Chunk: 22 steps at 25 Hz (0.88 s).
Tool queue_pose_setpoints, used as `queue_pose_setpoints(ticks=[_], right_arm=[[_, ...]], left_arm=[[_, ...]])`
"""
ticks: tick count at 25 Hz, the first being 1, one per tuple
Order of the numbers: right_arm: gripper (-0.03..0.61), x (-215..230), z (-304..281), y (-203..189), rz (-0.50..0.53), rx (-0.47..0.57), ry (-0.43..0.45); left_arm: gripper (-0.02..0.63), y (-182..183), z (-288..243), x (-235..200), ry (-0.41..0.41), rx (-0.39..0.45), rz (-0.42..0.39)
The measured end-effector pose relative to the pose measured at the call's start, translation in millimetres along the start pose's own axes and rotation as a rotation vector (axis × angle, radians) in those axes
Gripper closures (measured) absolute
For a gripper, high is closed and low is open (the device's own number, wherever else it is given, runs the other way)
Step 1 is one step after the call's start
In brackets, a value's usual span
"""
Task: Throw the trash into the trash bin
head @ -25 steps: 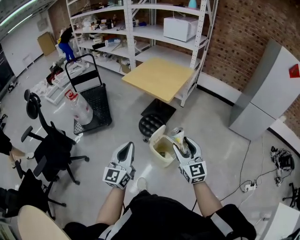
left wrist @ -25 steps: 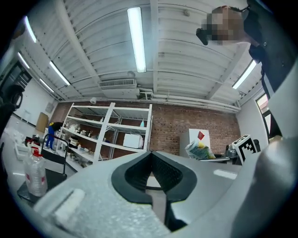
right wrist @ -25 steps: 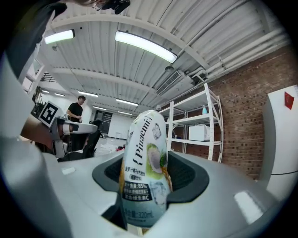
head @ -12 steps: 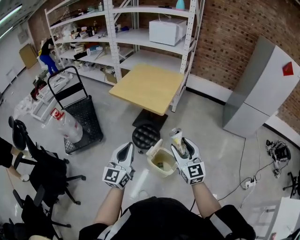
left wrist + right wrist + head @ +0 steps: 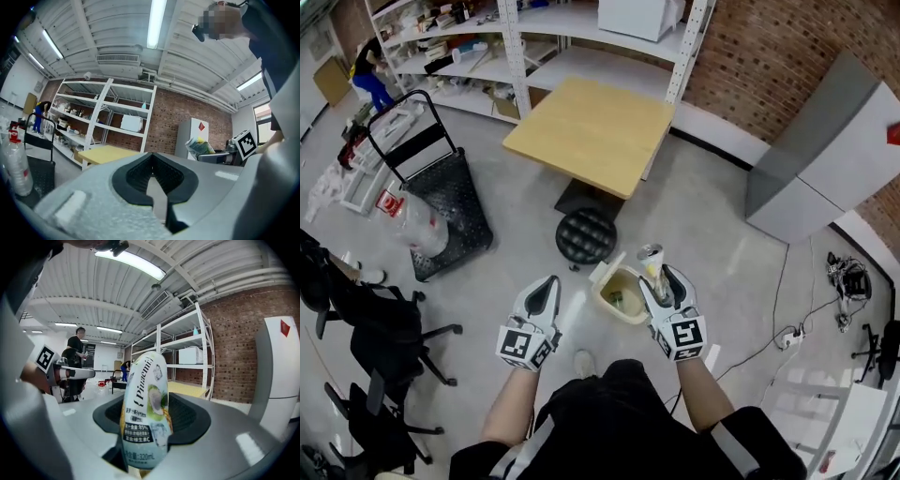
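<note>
A small beige trash bin point(image 5: 602, 292) with its lid flipped open stands on the floor in front of me, some litter inside. My right gripper point(image 5: 666, 286) is shut on a white drinks can point(image 5: 652, 262) with a coconut print, held upright over the bin's right rim. The right gripper view shows the can point(image 5: 145, 413) clamped between the dark pads point(image 5: 190, 420) of the right gripper point(image 5: 150, 427). My left gripper point(image 5: 548, 286) hovers left of the bin, shut and holding nothing point(image 5: 152, 176). In its view the can point(image 5: 202, 147) shows at the right.
Beyond the bin are a round black stool point(image 5: 586, 234) and a yellow table point(image 5: 591, 131). A black trolley point(image 5: 441, 187) and office chairs point(image 5: 384, 328) stand at the left, with shelving point(image 5: 487, 37) behind. At the right are a grey cabinet point(image 5: 825, 159) and floor cables point(image 5: 797, 333).
The view has closed in on the bin and table. Both grippers have travelled forward and a little lower. The can stays clamped in the right gripper, now at the bin's right rim.
</note>
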State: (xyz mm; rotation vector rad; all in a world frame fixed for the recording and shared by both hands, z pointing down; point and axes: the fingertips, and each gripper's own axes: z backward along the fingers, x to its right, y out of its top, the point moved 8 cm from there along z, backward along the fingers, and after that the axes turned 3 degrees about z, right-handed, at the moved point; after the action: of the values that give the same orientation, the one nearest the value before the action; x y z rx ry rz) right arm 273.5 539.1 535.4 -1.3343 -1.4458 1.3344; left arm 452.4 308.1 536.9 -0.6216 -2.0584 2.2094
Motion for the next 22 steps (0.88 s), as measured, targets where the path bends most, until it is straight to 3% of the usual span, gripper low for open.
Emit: queue_pose_setpoints(ticks=[10,15,22], right_arm=[[0.341,13,-10,-110,-0.126,-0.250,0.044],[0.340,25,-13,-161,-0.141,-0.370,0.079],[0.339,33,-12,-213,-0.235,-0.497,0.109]], left_arm=[[0.614,-95,-31,10,0.030,-0.203,0.089],[0.612,-139,-46,21,0.023,-0.299,0.138],[0.613,-178,-56,32,0.047,-0.387,0.179]])
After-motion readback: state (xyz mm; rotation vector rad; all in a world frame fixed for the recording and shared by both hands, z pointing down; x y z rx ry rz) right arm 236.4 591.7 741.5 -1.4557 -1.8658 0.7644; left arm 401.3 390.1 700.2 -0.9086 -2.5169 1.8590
